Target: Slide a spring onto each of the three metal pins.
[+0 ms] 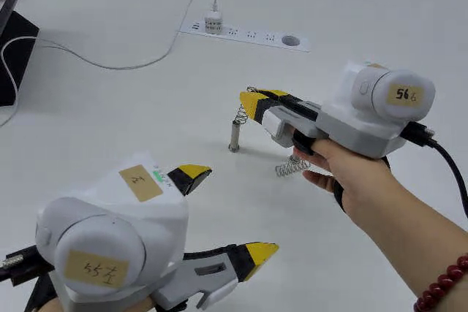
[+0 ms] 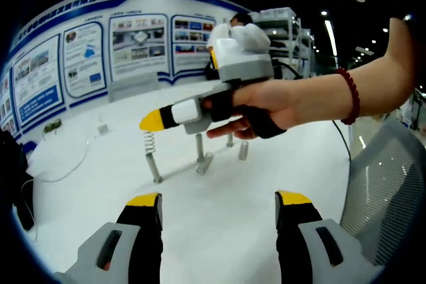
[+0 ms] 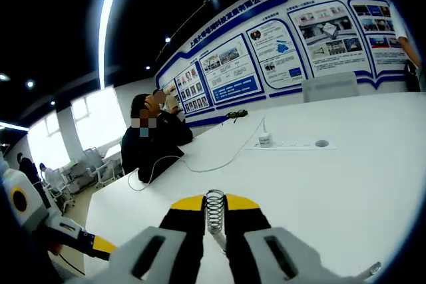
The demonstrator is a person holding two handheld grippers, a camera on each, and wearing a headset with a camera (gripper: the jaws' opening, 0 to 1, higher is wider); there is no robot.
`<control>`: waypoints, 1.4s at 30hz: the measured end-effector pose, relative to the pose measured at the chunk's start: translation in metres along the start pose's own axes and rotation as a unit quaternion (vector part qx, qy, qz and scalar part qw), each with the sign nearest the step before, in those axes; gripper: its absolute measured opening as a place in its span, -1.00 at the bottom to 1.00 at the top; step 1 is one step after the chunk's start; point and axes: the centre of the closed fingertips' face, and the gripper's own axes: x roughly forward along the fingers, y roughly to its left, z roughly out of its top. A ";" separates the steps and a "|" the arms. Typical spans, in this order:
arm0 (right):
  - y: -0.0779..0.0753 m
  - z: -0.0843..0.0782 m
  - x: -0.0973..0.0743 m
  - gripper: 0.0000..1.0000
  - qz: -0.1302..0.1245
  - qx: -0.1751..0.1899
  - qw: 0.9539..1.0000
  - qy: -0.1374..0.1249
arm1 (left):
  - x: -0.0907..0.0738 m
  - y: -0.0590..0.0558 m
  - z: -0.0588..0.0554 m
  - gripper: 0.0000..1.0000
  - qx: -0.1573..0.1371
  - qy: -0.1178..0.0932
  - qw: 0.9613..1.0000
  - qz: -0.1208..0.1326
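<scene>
Right of centre in the head view, the right gripper (image 1: 252, 100) was clamped on a thin, silvery coil spring (image 1: 240, 114). The spring hung upright with its lower end at the top of a standing metal pin (image 1: 234, 137). A second spring (image 1: 292, 167) lay on its side on the white table (image 1: 110, 107), lower right of the pin. At lower left, the left gripper (image 1: 227, 213) had its jaws spread apart, holding nothing.

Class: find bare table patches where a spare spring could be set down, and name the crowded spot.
Bare: between the cable and the left gripper; beyond the power strip. Crowded: around the pin, the right gripper with its spring, and the loose spring.
</scene>
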 end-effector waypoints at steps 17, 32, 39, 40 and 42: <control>0.006 -0.010 0.007 -0.77 0.015 -0.057 0.998 0.014 | 0.000 0.003 -0.005 0.52 -0.015 0.007 1.000 0.005; 0.008 -0.029 0.011 -0.77 0.015 -0.135 0.990 0.047 | -0.001 0.006 -0.007 0.49 -0.019 0.010 1.000 0.010; 0.006 -0.039 0.013 -0.77 0.012 -0.133 0.989 0.060 | -0.002 0.008 -0.009 0.48 -0.022 0.013 1.000 0.012; 0.007 -0.040 0.013 -0.77 0.012 -0.133 0.989 0.062 | -0.002 0.008 -0.009 0.47 -0.023 0.013 1.000 0.012; 0.006 -0.042 0.013 -0.77 0.011 -0.131 0.989 0.065 | -0.002 0.008 -0.009 0.47 -0.023 0.013 1.000 0.013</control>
